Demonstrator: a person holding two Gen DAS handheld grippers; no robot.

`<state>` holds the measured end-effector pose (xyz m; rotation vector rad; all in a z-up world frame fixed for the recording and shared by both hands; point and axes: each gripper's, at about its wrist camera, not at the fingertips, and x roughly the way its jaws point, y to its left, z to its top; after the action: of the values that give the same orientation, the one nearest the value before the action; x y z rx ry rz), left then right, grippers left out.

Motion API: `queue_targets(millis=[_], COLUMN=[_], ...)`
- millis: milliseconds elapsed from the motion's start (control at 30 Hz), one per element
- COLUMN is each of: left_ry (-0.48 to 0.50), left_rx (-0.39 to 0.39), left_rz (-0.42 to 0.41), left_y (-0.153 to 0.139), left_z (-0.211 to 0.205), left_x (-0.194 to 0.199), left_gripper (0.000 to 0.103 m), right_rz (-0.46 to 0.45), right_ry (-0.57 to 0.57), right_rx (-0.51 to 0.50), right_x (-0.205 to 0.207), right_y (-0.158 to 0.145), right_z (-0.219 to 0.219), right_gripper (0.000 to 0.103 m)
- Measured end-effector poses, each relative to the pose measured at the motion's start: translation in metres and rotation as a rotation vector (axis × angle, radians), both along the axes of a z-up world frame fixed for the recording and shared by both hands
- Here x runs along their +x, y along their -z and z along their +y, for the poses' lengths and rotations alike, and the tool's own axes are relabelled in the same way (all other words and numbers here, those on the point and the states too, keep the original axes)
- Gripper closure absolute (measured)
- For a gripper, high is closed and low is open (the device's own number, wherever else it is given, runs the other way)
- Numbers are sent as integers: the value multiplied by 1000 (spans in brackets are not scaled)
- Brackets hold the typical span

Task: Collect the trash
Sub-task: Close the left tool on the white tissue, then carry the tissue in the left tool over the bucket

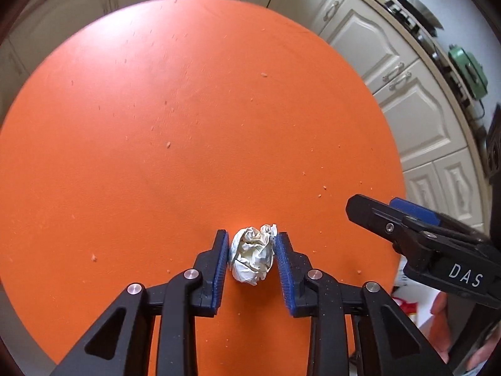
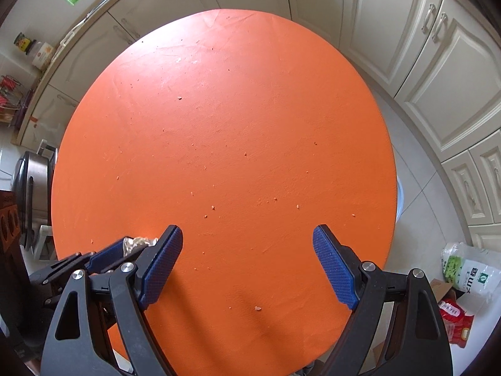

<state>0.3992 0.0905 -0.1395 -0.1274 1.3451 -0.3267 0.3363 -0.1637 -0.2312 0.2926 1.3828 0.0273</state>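
My left gripper (image 1: 253, 252) has its jaws on either side of the crumpled paper ball (image 1: 252, 255), pads touching or nearly so; full clamp, can't tell. The ball sits on the orange desk (image 1: 156, 125) near its front edge. Looks light, soft and crushable, so I'd pinch across the middle, gently. Right gripper (image 2: 247, 264) hangs over the desk with jaws wide apart, holding nothing. Crumbs (image 2: 213, 207) are scattered around.
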Motion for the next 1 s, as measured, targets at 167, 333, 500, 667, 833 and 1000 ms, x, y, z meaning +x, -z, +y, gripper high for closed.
queue_targets(millis=[167, 333, 500, 667, 833, 1000], left_ry=[11, 36, 94, 168, 258, 358], left_rx=[15, 29, 49, 72, 91, 111], left_rz=[-32, -60, -79, -105, -128, -141], left_y=[-6, -14, -26, -36, -40, -38], left_z=[-9, -32, -75, -121, -178, -248], left_x=[-3, -2, -7, -12, -20, -24], left_gripper=[78, 78, 78, 78, 78, 78], right_rz=[-7, -24, -40, -49, -80, -97], right_ry=[5, 38, 91, 162, 269, 371], right_rx=[4, 4, -2, -4, 1, -37], right_x=[-3, -10, -19, -33, -57, -87], right_y=[0, -6, -14, -18, -26, -30], right_z=[-5, -22, -51, -93, -142, -194], right_gripper=[16, 16, 16, 16, 16, 16])
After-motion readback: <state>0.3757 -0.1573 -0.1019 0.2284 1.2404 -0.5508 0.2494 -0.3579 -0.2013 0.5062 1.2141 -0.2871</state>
